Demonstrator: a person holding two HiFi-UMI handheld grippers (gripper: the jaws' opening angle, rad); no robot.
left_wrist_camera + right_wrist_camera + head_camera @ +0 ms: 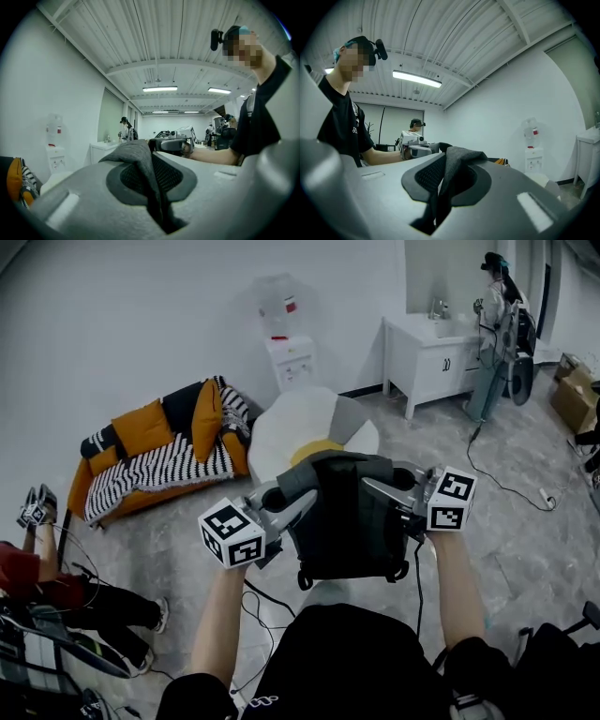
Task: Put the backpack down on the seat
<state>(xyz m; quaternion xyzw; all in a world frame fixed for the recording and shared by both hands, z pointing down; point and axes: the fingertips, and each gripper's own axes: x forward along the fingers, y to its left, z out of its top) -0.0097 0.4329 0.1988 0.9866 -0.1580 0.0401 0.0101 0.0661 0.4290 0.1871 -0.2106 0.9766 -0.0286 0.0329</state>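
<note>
A dark grey backpack (349, 521) hangs in the air between my two grippers, in front of the person's body. My left gripper (298, 502) is shut on a grey fabric fold (138, 161) at its upper left. At the upper right my right gripper (375, 488) is shut on another grey fold (455, 165). Both point level, towards each other. Just beyond the backpack stands the seat (281, 427), a low white flower-shaped chair with a yellow centre (314, 448). The backpack hides the seat's near part.
An orange sofa with a striped blanket (159, 460) stands at the left. A water dispenser (286, 343) and a white cabinet (427, 357) line the far wall. Cables (511, 488) cross the floor. One person sits at the left (56, 587), another stands at the back right (497, 324).
</note>
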